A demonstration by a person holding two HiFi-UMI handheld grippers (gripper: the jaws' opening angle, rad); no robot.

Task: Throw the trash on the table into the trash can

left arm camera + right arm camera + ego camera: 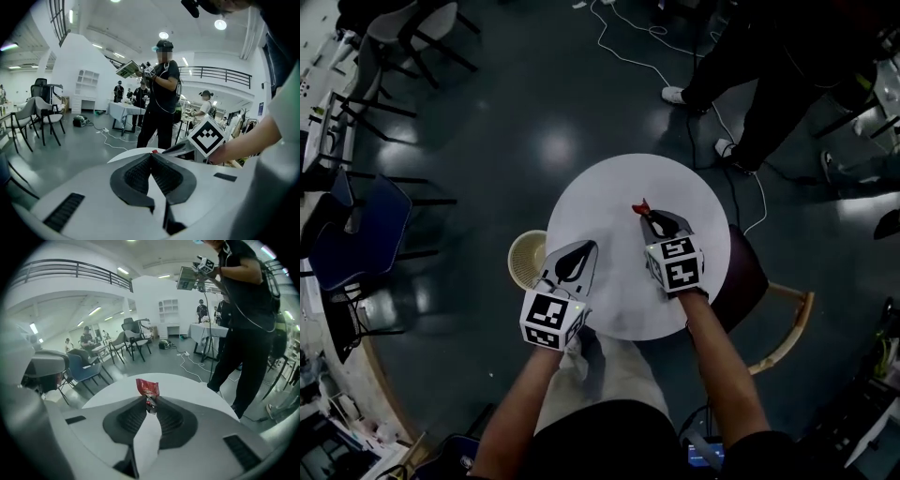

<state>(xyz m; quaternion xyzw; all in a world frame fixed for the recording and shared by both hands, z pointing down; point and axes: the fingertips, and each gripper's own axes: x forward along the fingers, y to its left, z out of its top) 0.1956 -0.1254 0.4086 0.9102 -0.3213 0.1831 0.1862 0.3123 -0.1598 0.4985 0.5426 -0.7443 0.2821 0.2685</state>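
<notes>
You hold a red wrapper (147, 389) pinched at its lower end in your right gripper (651, 218), just above the middle of the round white table (600, 192). Your left gripper (575, 257) is clenched on nothing, over the table's near left edge. The trash can (523, 261), a pale basket, stands on the floor just beside that edge. The carry appears to be in hand. The next move likely calls for swinging the wrapper left over the basket, then releasing it.

no readable text, labels or numbers
</notes>
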